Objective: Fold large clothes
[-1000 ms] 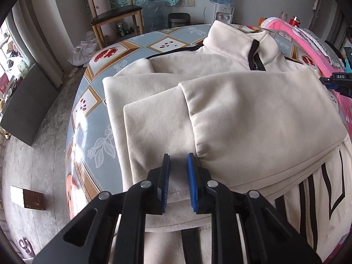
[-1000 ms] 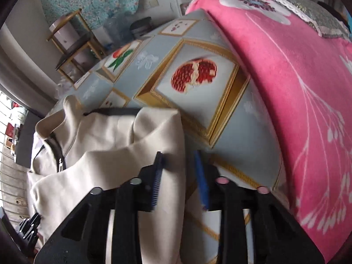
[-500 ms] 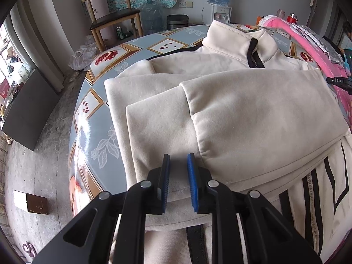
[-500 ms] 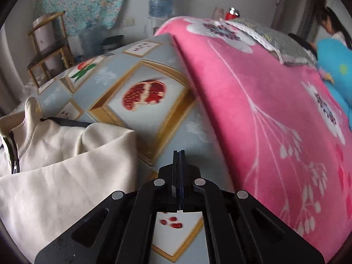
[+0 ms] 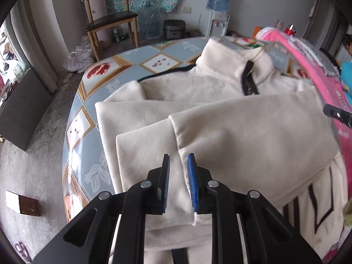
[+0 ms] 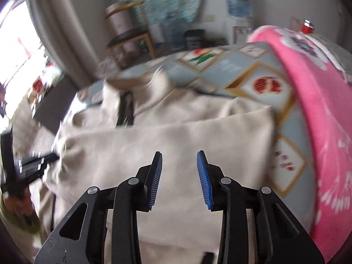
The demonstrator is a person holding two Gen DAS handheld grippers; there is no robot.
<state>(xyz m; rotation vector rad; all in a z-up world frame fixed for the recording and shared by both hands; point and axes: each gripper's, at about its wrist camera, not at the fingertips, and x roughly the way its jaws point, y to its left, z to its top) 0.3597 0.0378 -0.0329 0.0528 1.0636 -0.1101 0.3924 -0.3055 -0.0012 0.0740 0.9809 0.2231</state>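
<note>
A cream zip-collar jacket (image 5: 231, 132) lies on the round patterned table (image 5: 88, 118), both sleeves folded across its front. My left gripper (image 5: 178, 165) is open and empty, hovering over the sleeve cuffs near the jacket's lower half. My right gripper (image 6: 179, 165) is open and empty above the folded sleeve of the jacket (image 6: 176, 136) on its right side. The right gripper's tip shows in the left wrist view (image 5: 336, 114) at the far right. The left gripper shows in the right wrist view (image 6: 28, 165) at the far left.
A pink flowered blanket (image 6: 319, 110) lies along the table's right side. A wooden chair (image 5: 110, 24), water jugs (image 5: 151, 24) and a dispenser (image 5: 216, 19) stand by the back wall. A dark cabinet (image 5: 19, 110) is on the floor at left.
The right gripper has opened from shut and swung left from the table and blanket to over the jacket. The left gripper has opened a little and risen slightly.
</note>
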